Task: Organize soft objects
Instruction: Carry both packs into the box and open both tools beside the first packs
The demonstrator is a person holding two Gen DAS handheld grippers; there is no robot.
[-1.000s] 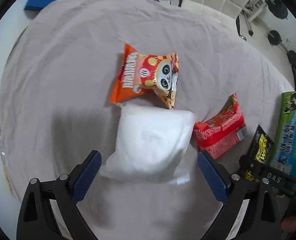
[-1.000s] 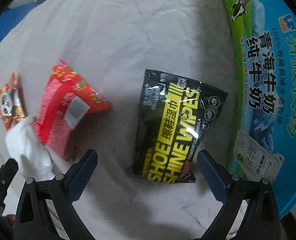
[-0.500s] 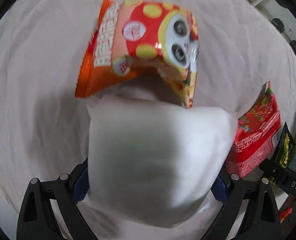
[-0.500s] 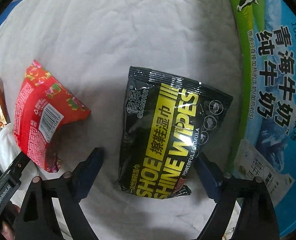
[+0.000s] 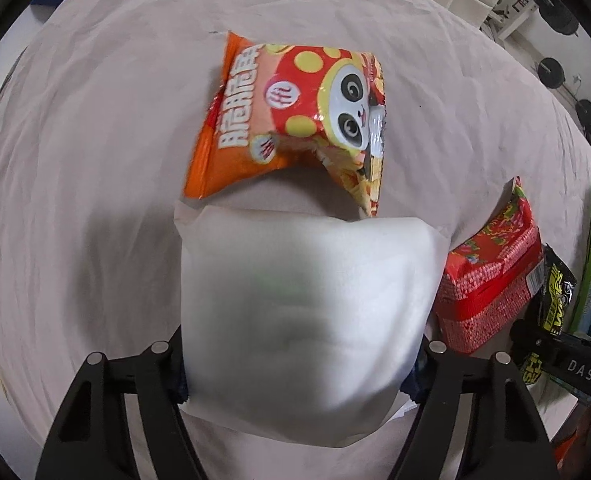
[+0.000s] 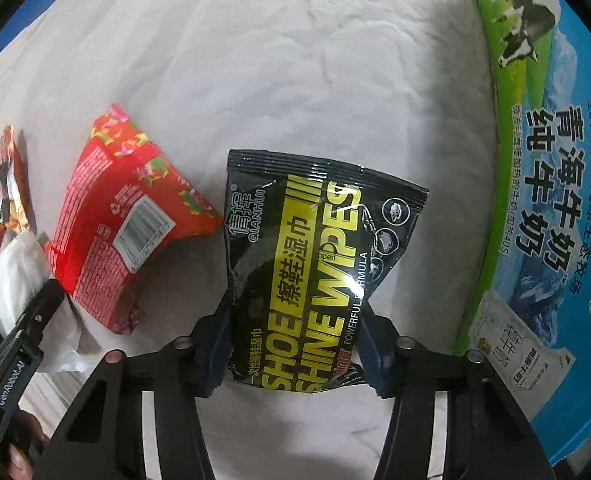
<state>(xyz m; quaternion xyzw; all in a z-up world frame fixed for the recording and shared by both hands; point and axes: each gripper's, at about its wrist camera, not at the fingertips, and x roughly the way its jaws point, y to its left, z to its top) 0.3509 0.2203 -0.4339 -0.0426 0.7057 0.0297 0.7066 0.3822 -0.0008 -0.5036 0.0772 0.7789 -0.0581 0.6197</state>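
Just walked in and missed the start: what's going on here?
A person is sorting soft packs on a sheet-covered bed, a gripper in each hand. The left gripper has just been closing around a puffy white plastic pack. The right gripper has just been closing on a black and yellow shoe-wipes pouch.

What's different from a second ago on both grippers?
Both came down with fingers closing. The left gripper now squeezes the white soft pack; the right gripper now clamps the black shoe wipes pouch. The panda snack bag and red packet lie where they were.
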